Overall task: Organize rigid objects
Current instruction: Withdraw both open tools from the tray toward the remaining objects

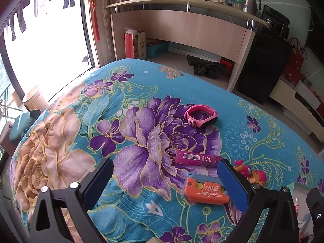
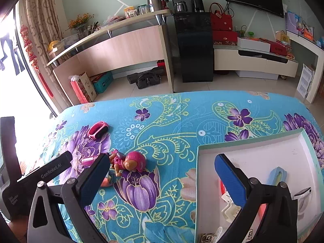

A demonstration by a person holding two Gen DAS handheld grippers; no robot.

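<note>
Rigid objects lie scattered on the teal floral blanket (image 1: 60,105): an orange plastic carrot knife (image 1: 205,191) lies flat, its long axis running left to right, just beside the inner face of the left gripper (image 1: 165,182)'s right finger, whose jaws stand wide apart and empty. Beyond it a magenta highlighter pen (image 1: 197,158) lies along the same axis, cap end to the right. A pink wristband (image 1: 200,116) stands on edge farther back, with open blanket around it. A pink toy pup figure (image 2: 127,162) lies near the right gripper (image 2: 162,170), also spread apart and empty, above the near-left corner of the white shallow cardboard tray (image 2: 253,147), which holds a few small items
</note>
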